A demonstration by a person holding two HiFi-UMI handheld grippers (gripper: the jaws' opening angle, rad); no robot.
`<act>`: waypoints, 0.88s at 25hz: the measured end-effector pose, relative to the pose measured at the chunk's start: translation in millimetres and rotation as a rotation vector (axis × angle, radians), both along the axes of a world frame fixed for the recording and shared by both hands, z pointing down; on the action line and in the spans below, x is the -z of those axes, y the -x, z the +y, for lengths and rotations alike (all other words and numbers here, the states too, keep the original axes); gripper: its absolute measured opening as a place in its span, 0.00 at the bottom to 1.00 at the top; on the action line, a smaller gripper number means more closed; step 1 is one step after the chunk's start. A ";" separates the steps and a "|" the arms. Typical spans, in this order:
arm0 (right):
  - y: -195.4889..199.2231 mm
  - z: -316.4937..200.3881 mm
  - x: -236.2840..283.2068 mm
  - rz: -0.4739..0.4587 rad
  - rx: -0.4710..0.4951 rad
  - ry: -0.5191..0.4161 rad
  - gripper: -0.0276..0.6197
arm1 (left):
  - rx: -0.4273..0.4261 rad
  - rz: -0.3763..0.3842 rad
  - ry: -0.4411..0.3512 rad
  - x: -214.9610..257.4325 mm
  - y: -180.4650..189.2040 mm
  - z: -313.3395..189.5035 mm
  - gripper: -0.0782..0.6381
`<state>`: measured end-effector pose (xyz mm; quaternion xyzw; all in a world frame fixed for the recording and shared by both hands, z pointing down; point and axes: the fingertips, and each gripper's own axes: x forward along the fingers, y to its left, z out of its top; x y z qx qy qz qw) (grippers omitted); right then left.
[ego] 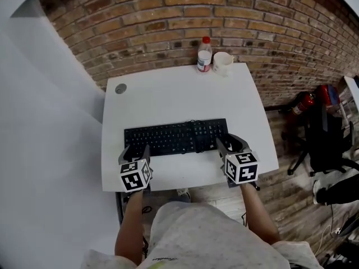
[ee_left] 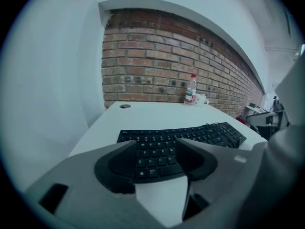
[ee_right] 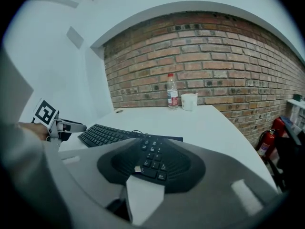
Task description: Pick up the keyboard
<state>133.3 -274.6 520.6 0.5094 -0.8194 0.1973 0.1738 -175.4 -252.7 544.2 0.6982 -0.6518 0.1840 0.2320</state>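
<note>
A black keyboard point(ego: 176, 138) lies along the front part of the white desk point(ego: 185, 94), with its cable bunched on top near the middle. My left gripper point(ego: 136, 148) is at the keyboard's left front corner, and its jaws stand open. In the left gripper view the keyboard point(ee_left: 190, 137) shows between and beyond the open left gripper point(ee_left: 156, 143). My right gripper point(ego: 231, 142) is at the keyboard's right end, also open. In the right gripper view the number pad point(ee_right: 151, 161) lies between the jaws of the right gripper point(ee_right: 151, 140). Neither gripper presses on the keyboard.
A plastic bottle point(ego: 205, 55) and a white cup point(ego: 222, 62) stand at the desk's back edge by the brick wall. A cable grommet point(ego: 120, 88) sits at the back left. Right of the desk are a fire extinguisher point(ego: 305, 101) and a dark chair point(ego: 328, 133).
</note>
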 end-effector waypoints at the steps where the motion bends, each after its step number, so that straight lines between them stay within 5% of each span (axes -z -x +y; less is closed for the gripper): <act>1: -0.3 -5.7 -2.9 0.006 -0.008 0.008 0.30 | 0.003 -0.006 0.010 -3.2 5.7 -5.1 0.47; 22: 0.5 -69.2 -54.3 0.029 -0.129 0.195 0.59 | -0.052 0.081 0.134 -40.1 55.3 -54.9 0.69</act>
